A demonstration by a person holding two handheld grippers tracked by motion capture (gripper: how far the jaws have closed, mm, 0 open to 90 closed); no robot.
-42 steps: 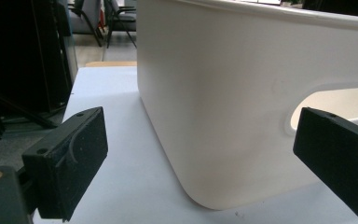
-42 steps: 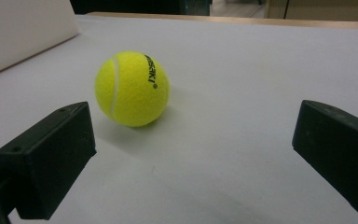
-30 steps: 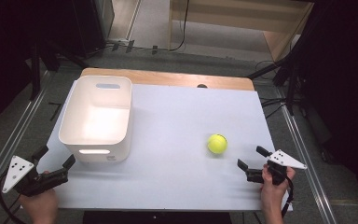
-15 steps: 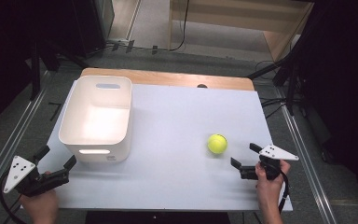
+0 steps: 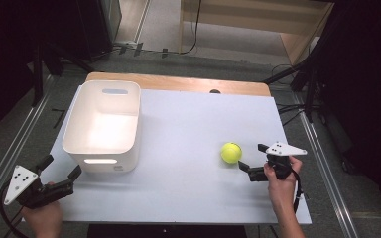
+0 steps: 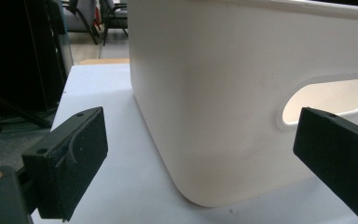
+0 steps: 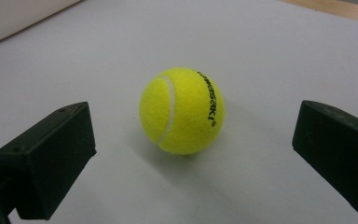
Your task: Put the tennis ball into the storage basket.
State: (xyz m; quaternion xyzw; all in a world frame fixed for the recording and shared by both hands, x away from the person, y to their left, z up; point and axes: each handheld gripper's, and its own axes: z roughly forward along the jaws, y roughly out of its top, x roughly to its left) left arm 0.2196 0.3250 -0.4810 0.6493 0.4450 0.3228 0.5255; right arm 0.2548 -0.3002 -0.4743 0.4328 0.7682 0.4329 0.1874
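High view: tennis ball [image 5: 231, 152] sat on the white table [image 5: 188, 129], right gripper [image 5: 252, 159] wide open just beside it; left gripper [image 5: 59, 168] near the white bin [image 5: 104, 124].
Left gripper view: jaws spread wide, facing the bin's handle slot [image 6: 326, 95].
Right gripper view: ball sat ahead between the wide jaws, untouched.

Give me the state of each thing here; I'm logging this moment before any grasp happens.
tennis ball: resting on the table, untouched, just ahead of the right gripper.
white bin: upright, empty.
right gripper: open, fingers apart, pointed at the ball.
left gripper: open, facing the bin's near wall, holding nothing.
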